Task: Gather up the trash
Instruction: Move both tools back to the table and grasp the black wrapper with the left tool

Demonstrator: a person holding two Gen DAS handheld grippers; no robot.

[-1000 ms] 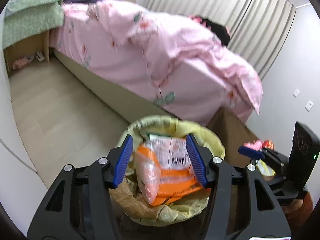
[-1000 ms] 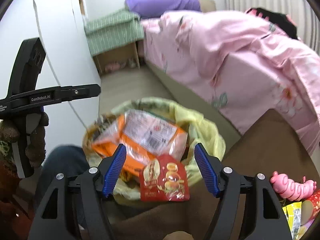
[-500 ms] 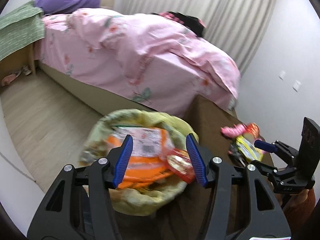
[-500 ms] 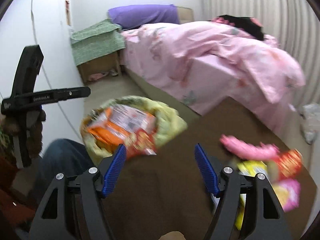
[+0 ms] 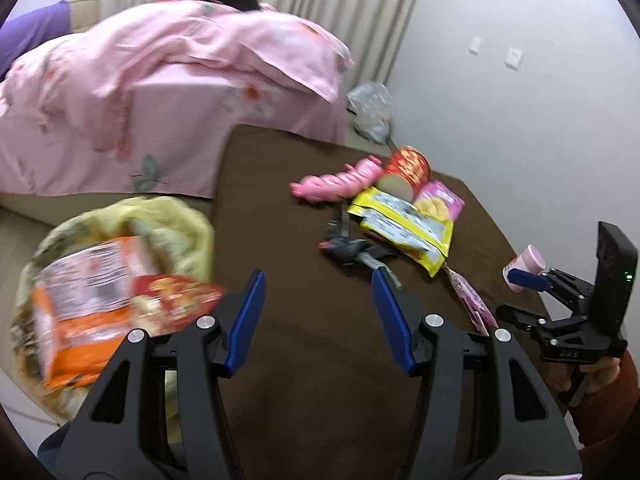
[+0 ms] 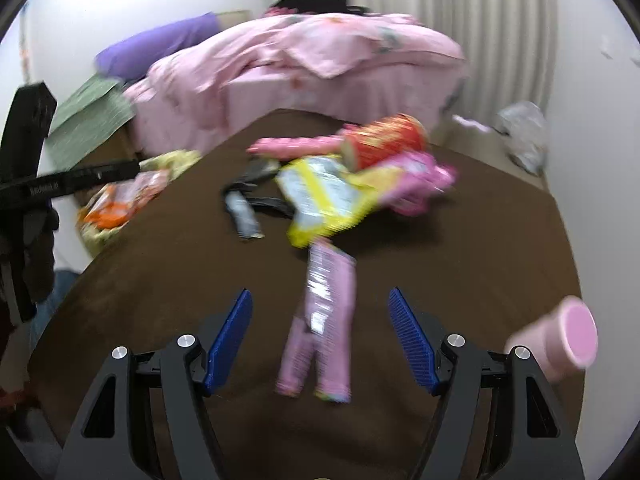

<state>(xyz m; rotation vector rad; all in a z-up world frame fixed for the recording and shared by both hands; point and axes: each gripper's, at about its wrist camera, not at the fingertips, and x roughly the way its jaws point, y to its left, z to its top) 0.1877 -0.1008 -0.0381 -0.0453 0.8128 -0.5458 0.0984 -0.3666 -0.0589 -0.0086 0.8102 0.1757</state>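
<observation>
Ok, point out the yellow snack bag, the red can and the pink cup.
yellow snack bag (image 5: 404, 228): left wrist view, on its printed face.
red can (image 5: 410, 168): left wrist view, on its side wall.
pink cup (image 6: 576, 336): right wrist view, on its round end.

Soft, even indoor light, with only faint shadows under the wrappers. Both fisheye views bow at dark, rounded corners. Motion blur smears the right-wrist view's yellow snack bag (image 6: 326, 200) and the left-wrist view's near-left bin bag (image 5: 120, 280).
</observation>
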